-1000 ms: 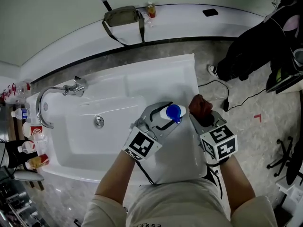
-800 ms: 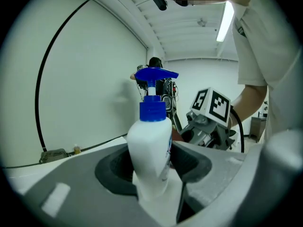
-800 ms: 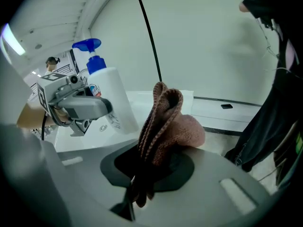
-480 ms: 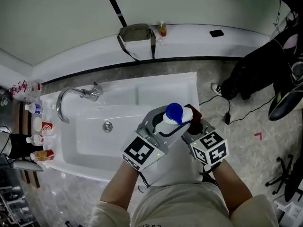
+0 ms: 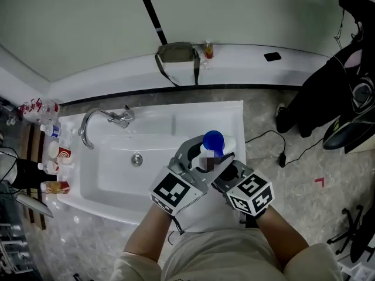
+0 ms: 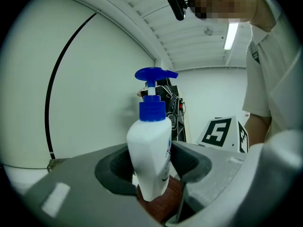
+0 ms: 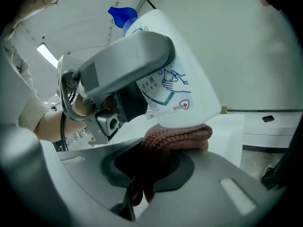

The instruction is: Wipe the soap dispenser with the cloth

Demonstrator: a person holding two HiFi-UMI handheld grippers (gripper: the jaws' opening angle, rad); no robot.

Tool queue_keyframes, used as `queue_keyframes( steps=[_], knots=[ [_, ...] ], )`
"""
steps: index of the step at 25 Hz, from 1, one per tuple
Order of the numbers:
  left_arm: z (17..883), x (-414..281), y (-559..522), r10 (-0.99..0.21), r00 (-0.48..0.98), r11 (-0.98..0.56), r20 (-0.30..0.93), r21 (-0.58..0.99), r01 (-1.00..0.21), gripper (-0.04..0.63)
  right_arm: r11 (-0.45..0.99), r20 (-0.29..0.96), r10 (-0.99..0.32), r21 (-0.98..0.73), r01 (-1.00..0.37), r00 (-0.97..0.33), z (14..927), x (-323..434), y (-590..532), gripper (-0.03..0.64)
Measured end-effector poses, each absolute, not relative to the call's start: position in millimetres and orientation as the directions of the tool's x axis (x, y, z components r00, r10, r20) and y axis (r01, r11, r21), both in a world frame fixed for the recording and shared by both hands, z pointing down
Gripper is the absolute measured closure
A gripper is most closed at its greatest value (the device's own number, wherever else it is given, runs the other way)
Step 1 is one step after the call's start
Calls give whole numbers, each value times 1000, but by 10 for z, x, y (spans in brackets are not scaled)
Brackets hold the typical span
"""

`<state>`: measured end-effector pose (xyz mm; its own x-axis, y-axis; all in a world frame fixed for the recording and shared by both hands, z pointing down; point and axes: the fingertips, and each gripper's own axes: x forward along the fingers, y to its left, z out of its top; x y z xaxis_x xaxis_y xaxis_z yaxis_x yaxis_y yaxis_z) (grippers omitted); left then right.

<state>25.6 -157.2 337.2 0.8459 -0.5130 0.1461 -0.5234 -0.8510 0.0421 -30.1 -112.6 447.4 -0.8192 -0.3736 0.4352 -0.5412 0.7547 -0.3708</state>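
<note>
My left gripper (image 5: 206, 154) is shut on the white soap dispenser (image 6: 150, 162) with a blue pump (image 5: 213, 139), held up above the sink's right side. My right gripper (image 5: 227, 170) is shut on a brown knitted cloth (image 7: 176, 138), which presses against the bottle's underside (image 7: 182, 112). In the left gripper view the cloth (image 6: 161, 205) shows just under the bottle, between the jaws. In the head view the cloth is mostly hidden by the two grippers.
A white sink (image 5: 111, 174) with a chrome tap (image 5: 96, 119) lies below. Small bottles and cups (image 5: 50, 154) stand at its left edge. A bag (image 5: 176, 52) and a small bottle (image 5: 208, 48) rest on the curved ledge behind. Dark chairs (image 5: 345, 98) stand on the right.
Both grippers have come closer together and risen; the cloth went from beside the bottle at its right to under its base. The head view has shifted, so the sink sits further right.
</note>
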Motion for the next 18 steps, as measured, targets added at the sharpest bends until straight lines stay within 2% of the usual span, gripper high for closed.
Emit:
queue_keyframes(
  steps=[6,12,18],
  knots=[
    [3605,184,-1571,-526,827,-841,197,26,-541,374,736,455,-375,-383,-558,-808,4554,-92,-1059,538],
    [3900,59,-1662,-528,822,-840,213,13,-542,374,678,526,-489,-272,-683,-695,4667,288,-1355,537],
    [4574,66,-1688,-466,844,-874,265,13,-487,374,612,557,-566,-209,-763,-607,4822,555,-1668,537]
  ],
)
